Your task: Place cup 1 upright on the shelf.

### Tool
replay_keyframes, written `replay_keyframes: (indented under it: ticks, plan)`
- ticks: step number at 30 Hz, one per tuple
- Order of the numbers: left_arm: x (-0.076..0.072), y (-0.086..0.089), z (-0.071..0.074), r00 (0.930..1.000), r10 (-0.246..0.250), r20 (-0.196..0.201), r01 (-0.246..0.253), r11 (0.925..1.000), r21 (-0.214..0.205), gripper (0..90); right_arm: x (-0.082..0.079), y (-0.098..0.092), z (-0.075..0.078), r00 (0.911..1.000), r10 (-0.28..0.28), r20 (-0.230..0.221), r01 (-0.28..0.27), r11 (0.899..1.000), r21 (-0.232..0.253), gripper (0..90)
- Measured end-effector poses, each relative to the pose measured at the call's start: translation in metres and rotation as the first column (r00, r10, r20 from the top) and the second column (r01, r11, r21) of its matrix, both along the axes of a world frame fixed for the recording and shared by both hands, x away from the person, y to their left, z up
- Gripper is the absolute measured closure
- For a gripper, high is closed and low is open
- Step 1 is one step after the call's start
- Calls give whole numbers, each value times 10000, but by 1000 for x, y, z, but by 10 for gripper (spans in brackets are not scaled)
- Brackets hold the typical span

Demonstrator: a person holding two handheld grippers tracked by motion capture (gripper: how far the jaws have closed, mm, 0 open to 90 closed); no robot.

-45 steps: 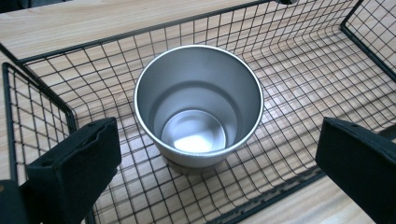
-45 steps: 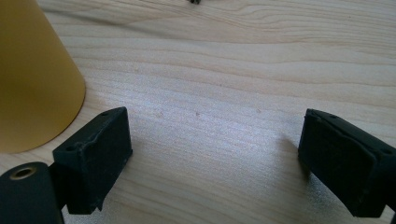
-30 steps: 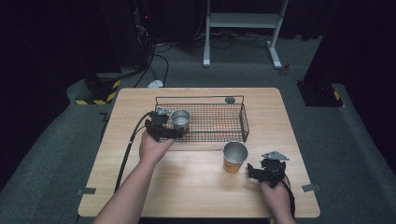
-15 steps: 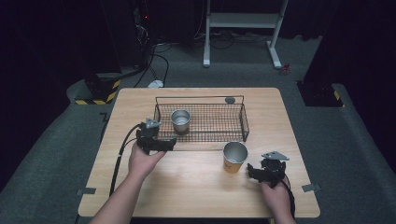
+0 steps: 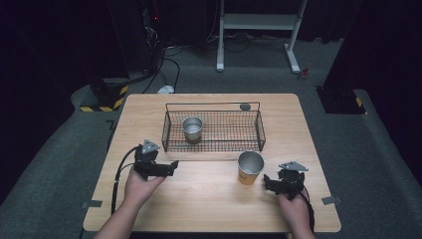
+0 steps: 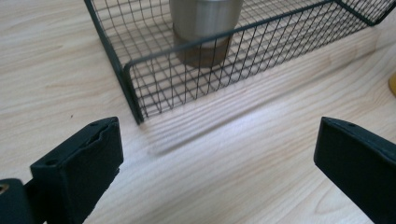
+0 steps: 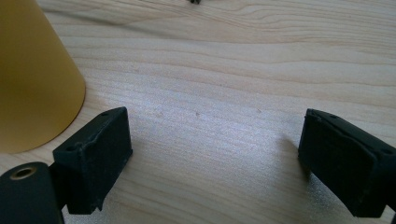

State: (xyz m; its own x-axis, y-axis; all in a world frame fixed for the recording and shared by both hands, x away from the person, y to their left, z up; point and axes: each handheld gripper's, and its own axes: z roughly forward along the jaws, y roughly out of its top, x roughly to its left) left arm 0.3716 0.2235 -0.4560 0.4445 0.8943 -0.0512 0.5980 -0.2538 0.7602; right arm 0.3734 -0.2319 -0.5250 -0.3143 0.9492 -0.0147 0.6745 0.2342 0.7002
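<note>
My wooden table [image 5: 209, 199] carries 1 black wire basket [image 5: 213, 144] at its middle, 1 yellow cup [image 5: 249, 168] standing upright just in front of the basket's right end, and 1 small dark round thing [image 5: 244, 106] behind the basket.

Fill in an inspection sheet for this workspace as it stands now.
Surface: wooden table, bare in front.
Job's things: steel cup upright inside wire basket, at its left end; yellow cup upright on the table in front of the basket.
Clutter: small dark round thing behind the basket.
Grippers: left tongs open, empty, short of the basket; right tongs open, empty, beside the yellow cup.
Cables: black cable trails from the left tongs.
Surroundings: dark floor, white stand, striped block.
</note>
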Motion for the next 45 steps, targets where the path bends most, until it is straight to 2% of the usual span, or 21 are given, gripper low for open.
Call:
replay_keyframes:
  ticks: [8, 15, 19, 27, 31, 37, 40, 45]
  plan:
    - [-17, 13, -26, 9998, -23, -183, 22, 10000, -48, 20, 0, 0, 0, 10000, 16, 7, -16, 10000, 1, 90]
    - [-27, 22, -47, 9992, -81, -398, 90, 9997, 238, 22, -1, -1, 0, 10000, 59, 20, -59, 10000, -12, 90]
    - [-31, 28, -54, 9995, -20, -309, 37, 9985, 543, 23, -1, 0, 0, 10000, 29, 2, -29, 10000, 15, 90]
    - [-37, 35, -69, 9993, 150, -352, -123, 9971, 756, 26, -1, -1, 0, 10000, 83, 21, -83, 10000, -9, 90]
    - [-40, 35, -69, 9997, 98, -234, -77, 9960, 891, 27, -1, -1, 0, 10000, 84, 19, -84, 10000, -9, 91]
    - [-39, 33, -71, 9990, 48, -433, -1, 9942, 1078, 28, -1, -1, 0, 10000, 85, 20, -85, 10000, -12, 90]
    - [-38, 33, -72, 9982, 89, -593, -34, 9957, 927, 27, -1, -1, 0, 10000, 86, 21, -86, 10000, -12, 91]
    - [-39, 33, -73, 9985, 68, -547, -19, 9959, 901, 19, -1, -1, 0, 10000, 85, 17, -85, 10000, -11, 90]
